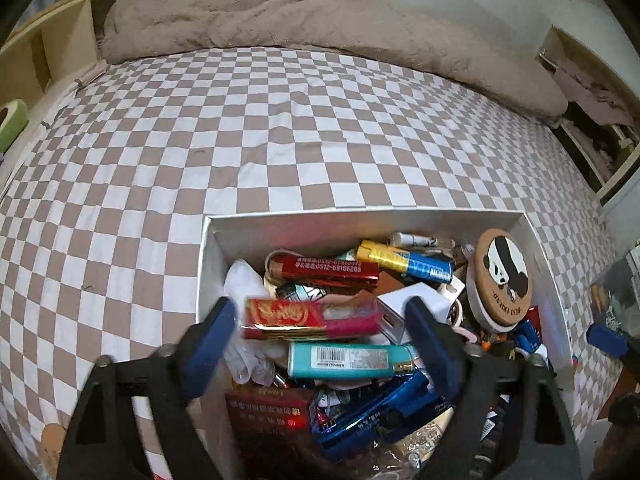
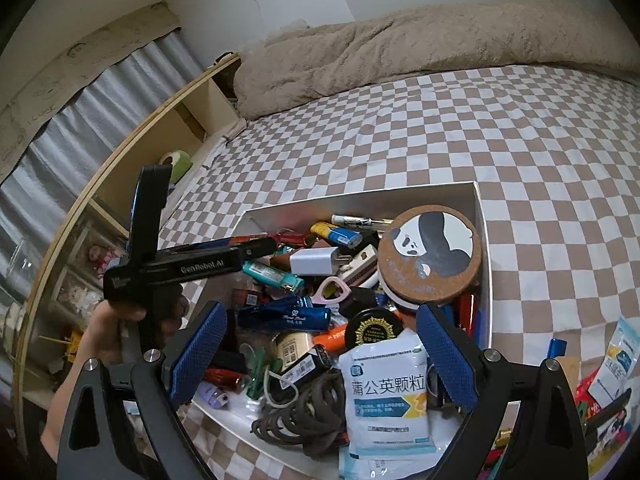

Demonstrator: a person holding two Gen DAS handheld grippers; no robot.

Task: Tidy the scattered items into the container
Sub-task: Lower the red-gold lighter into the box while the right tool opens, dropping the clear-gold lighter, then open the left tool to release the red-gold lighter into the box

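Observation:
A white box (image 1: 360,216) full of small items lies on the checkered bed sheet (image 1: 200,140). My left gripper (image 1: 320,308) hangs open over the box. A red and gold packet (image 1: 288,316), blurred, lies loose between its blue pads, above a teal lighter (image 1: 348,360). A round panda coaster (image 1: 504,276) leans in the right of the box. In the right wrist view my right gripper (image 2: 322,312) stands open above the box (image 2: 360,196), with nothing gripped. A white sachet (image 2: 384,392) rests over the near rim below it. A hand holds the left tool, one of its fingers (image 2: 224,254) reaching over the box.
Loose sachets (image 2: 620,356) and a blue tube (image 2: 557,348) lie on the sheet right of the box. A beige blanket (image 1: 320,20) is heaped at the far end. A wooden shelf (image 2: 132,152) with a green roll (image 2: 178,162) runs along the left.

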